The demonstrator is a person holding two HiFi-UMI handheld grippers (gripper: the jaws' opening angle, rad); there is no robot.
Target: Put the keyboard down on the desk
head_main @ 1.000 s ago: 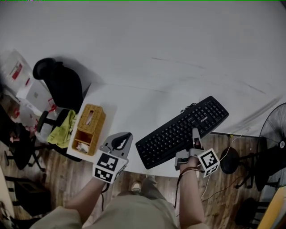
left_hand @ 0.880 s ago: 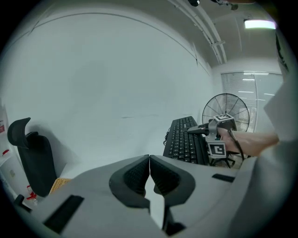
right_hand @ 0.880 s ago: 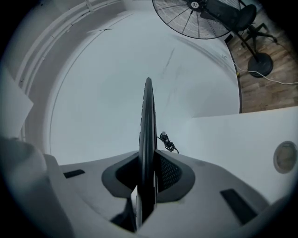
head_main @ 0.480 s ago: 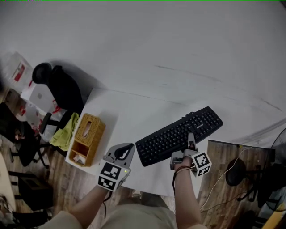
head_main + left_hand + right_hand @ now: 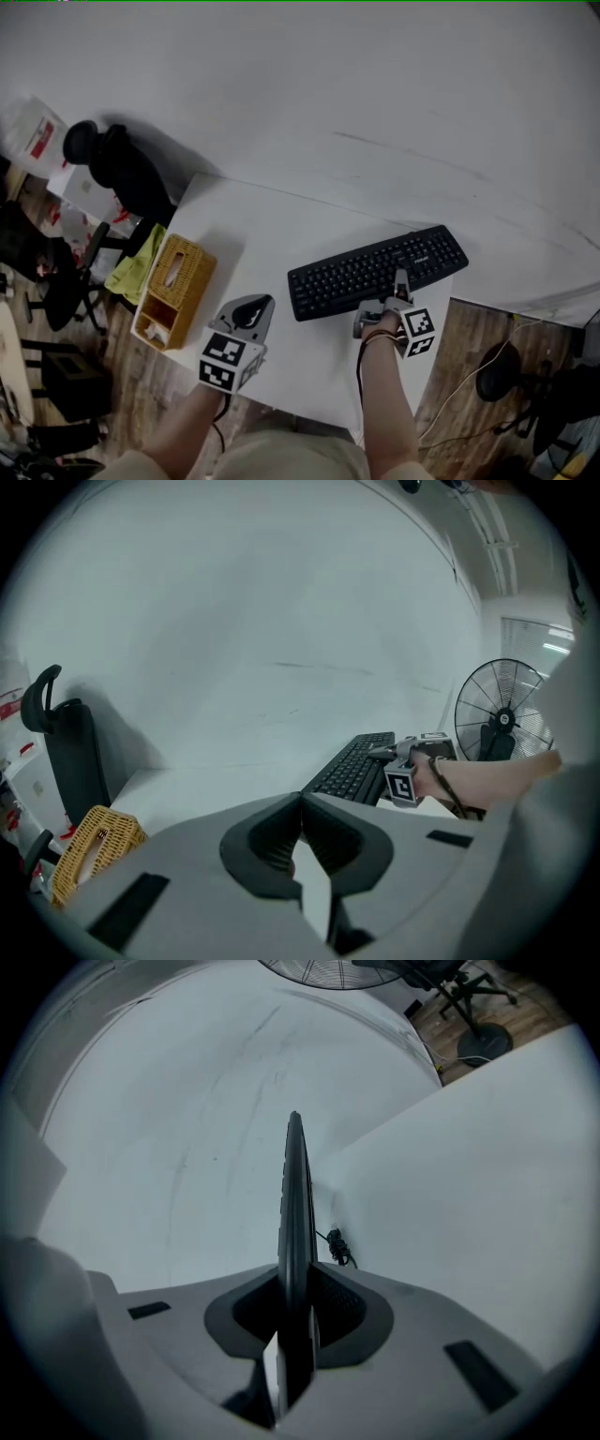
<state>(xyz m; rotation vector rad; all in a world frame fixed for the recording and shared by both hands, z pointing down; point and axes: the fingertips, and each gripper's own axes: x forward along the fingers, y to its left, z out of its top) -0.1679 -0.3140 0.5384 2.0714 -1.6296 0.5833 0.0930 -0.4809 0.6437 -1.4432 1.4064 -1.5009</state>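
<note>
Keyboard (image 5: pixel 366 274) over right half of desk (image 5: pixel 272 234), close to the wall; contact with desk unclear. Right gripper (image 5: pixel 401 279) at keyboard's near edge, edge between jaws. Basket (image 5: pixel 173 291) on desk's left edge. Left gripper (image 5: pixel 251 309) between basket and keyboard, above desk front. Chair (image 5: pixel 127 178) left of desk.

A plain white wall (image 5: pixel 375 84) runs behind the white bench (image 5: pixel 253 234). Wood-plank floor (image 5: pixel 473 333) surrounds the bench on its other sides. A black office chair (image 5: pixel 127 173) stands left of the bench, against the wall. A pedestal fan (image 5: pixel 500 716) stands on the floor right of the bench.
</note>
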